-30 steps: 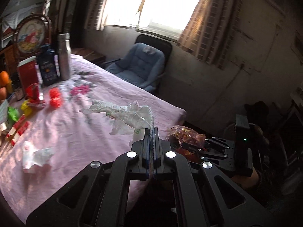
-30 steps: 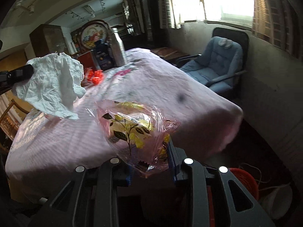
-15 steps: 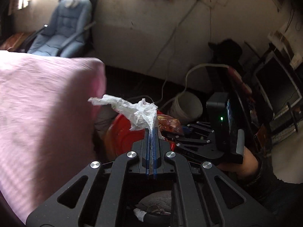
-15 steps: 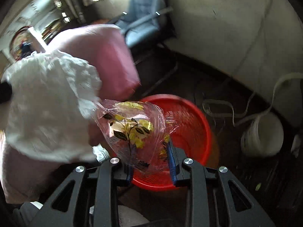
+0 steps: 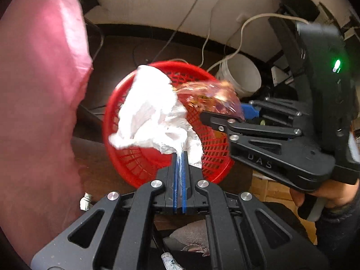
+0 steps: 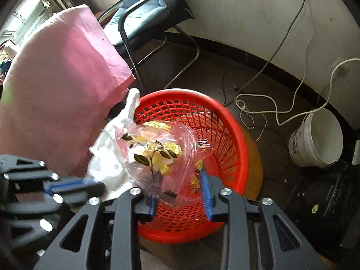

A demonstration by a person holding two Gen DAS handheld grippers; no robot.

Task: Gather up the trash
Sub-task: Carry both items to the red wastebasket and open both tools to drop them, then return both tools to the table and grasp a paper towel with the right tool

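trash, two pieces, both over the red basket [image 6: 227, 135] at frame centre: crumpled white tissue [image 5: 153, 114], soft and near weightless, pinched at its tail by the closed left hand-held gripper [image 5: 179, 157]; clear printed wrapper [image 6: 157, 153], slick and crinkly, between the right hand-held gripper [image 6: 180, 195] jaws, which have just been opening.

Basket [image 6: 227, 132] on the floor, centre of the right wrist view. Tablecloth [image 6: 56, 85] hangs at its 9 to 10 o'clock. Chair [image 6: 144, 11] at 11 o'clock, behind the tablecloth's corner, against the wall. Bucket [image 6: 317, 139] at 3 o'clock, well apart from the basket; cable [image 6: 290, 110] runs from the bucket's rim along the floor at 2 o'clock. Tissue [image 5: 153, 112] and plastic wrapper [image 6: 162, 155] over the basket, tissue left, wrapper right, touching.
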